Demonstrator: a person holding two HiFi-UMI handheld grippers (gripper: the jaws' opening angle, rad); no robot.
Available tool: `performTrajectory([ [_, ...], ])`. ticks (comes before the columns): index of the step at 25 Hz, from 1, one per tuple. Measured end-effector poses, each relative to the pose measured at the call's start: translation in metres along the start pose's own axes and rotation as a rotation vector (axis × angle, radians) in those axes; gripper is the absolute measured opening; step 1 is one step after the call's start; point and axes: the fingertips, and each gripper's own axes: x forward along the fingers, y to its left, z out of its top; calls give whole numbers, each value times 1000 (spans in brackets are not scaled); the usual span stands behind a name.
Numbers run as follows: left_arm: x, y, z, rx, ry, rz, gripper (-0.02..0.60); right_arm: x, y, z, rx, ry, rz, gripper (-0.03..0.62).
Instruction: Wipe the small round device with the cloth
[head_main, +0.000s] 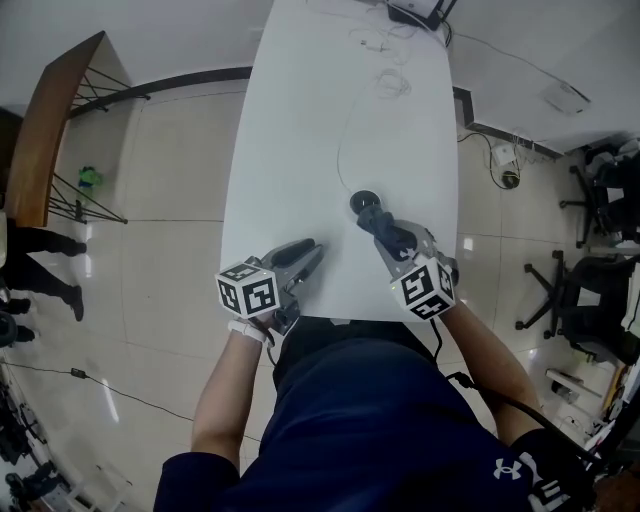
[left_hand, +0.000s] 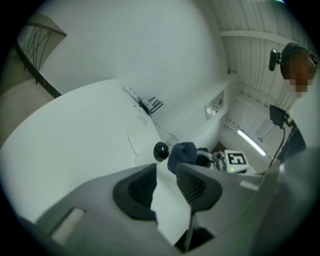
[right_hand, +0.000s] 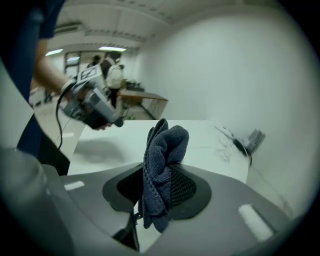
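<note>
Closing in, not yet wiping, by the look of it. Grasping the cloth (right_hand: 162, 160) in the right gripper's (head_main: 386, 234) jaws, with the wad jutting past their tips, right beside the device (head_main: 363, 202) near the desk's (head_main: 330, 110) front edge. Left gripper (head_main: 303, 262) released, empty. Next: press the cloth onto the device and rub. Round and lying flat, so no long axis; cable (head_main: 341, 150) trailing toward the far end.

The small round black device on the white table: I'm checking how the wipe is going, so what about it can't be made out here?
- Head view: the small round black device is too small to show dirt; whether the dark blue cloth touches it cannot be told.
- Left gripper view: the device, beside the cloth, is small and blurred.
- Right gripper view: no device shows; the cloth in the right gripper fills the middle.
</note>
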Motion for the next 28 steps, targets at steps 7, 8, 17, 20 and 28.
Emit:
performTrajectory([
  [7,-9,-2,7,-62,-55,-18,121,66,64,-12,-608,150,20,120],
  [8,-11,-1,7,-69,-60,-20,119,68,65,-17,-629,159,35,120],
  [17,-15,10,3,-107,-93,18,114,56,26,-75,-940,207,65,120],
  [20,-16,9,6,-122,-128,36,114,56,-3,-95,-1075,214,62,120],
  [28,-51,17,-4,-195,-252,114,114,67,-125,-81,-718,298,152,120],
])
